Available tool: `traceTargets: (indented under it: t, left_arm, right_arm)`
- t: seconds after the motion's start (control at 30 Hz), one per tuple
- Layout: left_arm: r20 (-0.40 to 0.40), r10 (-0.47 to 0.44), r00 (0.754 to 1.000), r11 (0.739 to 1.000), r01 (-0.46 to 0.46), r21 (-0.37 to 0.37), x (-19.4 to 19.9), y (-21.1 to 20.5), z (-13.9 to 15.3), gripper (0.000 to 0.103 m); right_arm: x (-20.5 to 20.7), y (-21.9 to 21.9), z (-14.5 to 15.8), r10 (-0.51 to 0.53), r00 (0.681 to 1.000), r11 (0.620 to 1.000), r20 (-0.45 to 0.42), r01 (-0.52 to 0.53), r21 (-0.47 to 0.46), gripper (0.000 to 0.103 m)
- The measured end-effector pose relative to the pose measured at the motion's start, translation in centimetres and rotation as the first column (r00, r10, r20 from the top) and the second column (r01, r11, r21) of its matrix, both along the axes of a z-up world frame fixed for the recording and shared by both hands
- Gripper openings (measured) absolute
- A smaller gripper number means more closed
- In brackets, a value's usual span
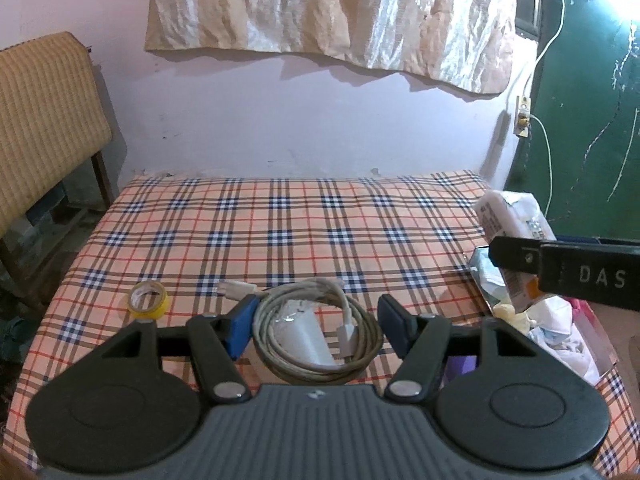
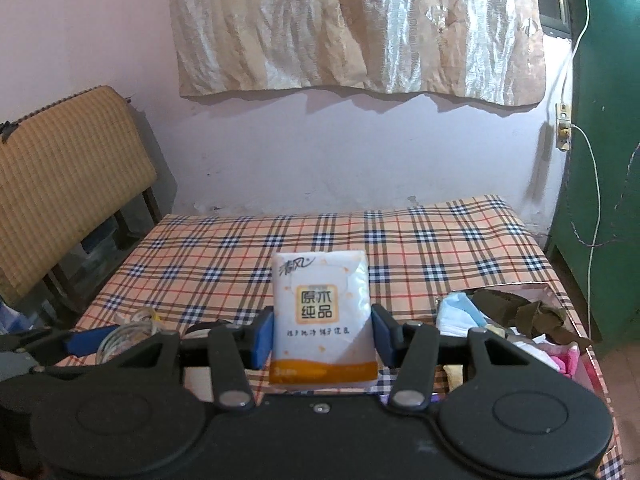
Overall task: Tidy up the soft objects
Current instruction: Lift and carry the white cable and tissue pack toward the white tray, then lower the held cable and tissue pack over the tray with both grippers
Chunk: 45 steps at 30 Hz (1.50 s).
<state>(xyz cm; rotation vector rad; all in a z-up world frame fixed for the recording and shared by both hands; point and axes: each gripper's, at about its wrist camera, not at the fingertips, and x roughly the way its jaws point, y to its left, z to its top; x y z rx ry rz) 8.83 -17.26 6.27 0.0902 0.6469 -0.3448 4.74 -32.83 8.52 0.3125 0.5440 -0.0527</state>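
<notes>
My right gripper is shut on a white and orange tissue pack and holds it upright above the checked bed; the pack also shows in the left wrist view, above the box. My left gripper is open, its blue pads either side of a coiled white cable lying on the bed. A box at the right holds soft things: a blue and white cloth, a brown cloth, pink fabric.
A yellow tape roll lies on the checked sheet left of the cable. A woven chair stands at the left, a green door at the right, the wall behind the bed.
</notes>
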Motion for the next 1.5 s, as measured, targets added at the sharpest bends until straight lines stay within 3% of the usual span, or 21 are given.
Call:
traceTargets:
  t: [1.5]
  left_arm:
    - [-0.018, -0.116, 0.993, 0.993, 0.116, 0.000, -1.4, -6.2, -1.0, 0.067]
  right_arm:
    - [-3.5, -6.6, -1.5, -0.110, 0.994, 0.994, -0.016, 0.110, 0.019, 0.060]
